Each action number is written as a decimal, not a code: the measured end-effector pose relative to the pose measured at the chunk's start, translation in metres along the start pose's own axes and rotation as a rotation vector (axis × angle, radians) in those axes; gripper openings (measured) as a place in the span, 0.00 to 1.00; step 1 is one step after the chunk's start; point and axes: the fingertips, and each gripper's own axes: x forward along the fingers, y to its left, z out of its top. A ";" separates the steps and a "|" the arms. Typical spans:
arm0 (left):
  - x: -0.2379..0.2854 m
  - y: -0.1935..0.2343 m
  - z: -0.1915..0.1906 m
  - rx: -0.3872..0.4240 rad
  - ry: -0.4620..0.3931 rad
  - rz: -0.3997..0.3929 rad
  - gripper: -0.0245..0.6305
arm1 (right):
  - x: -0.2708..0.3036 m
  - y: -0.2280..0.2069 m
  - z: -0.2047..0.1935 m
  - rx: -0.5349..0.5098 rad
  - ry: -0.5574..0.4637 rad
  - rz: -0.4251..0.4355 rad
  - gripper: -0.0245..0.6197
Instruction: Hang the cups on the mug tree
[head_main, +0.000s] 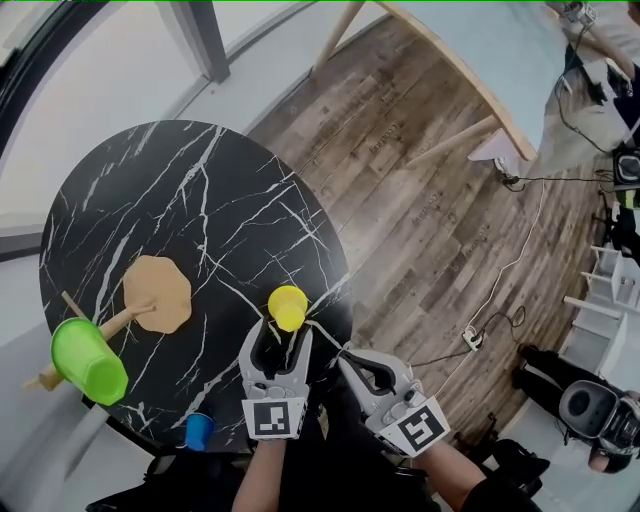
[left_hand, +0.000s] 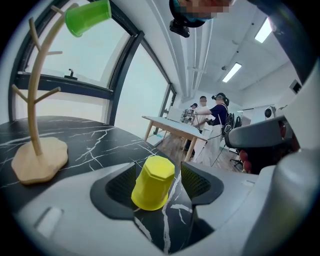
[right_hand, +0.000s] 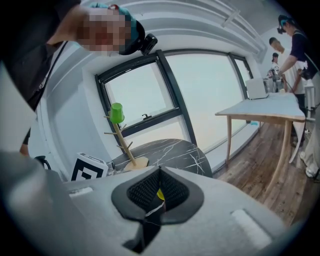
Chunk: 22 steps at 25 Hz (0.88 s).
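Note:
A yellow cup (head_main: 288, 306) (left_hand: 153, 182) stands upside down near the front edge of the round black marble table (head_main: 200, 190). My left gripper (head_main: 283, 336) (left_hand: 157, 174) is open, and the cup sits between its jaws with a gap on the right side. To the left is the wooden mug tree (head_main: 158, 293) (left_hand: 35, 115) (right_hand: 125, 145), with a green cup (head_main: 88, 360) (left_hand: 89, 16) (right_hand: 116, 113) hanging on a top branch. My right gripper (head_main: 345, 358) (right_hand: 160, 176) is shut and holds nothing, just right of the left one at the table's edge.
A small blue cup (head_main: 199, 431) stands at the table's front rim, left of my left gripper. A light wooden table (head_main: 470, 60) (right_hand: 265, 107) is beyond on the plank floor, with cables and a power strip (head_main: 470, 340). People (left_hand: 215, 112) stand at that table.

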 end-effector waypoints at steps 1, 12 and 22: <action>0.002 0.000 -0.001 -0.001 0.003 -0.002 0.47 | 0.000 -0.001 -0.001 0.004 0.004 -0.002 0.05; 0.017 0.000 -0.010 0.014 0.032 -0.021 0.47 | 0.000 -0.024 -0.009 0.141 0.002 -0.023 0.04; 0.020 0.003 -0.010 0.048 0.033 -0.009 0.43 | 0.001 -0.029 -0.012 0.138 0.013 -0.025 0.04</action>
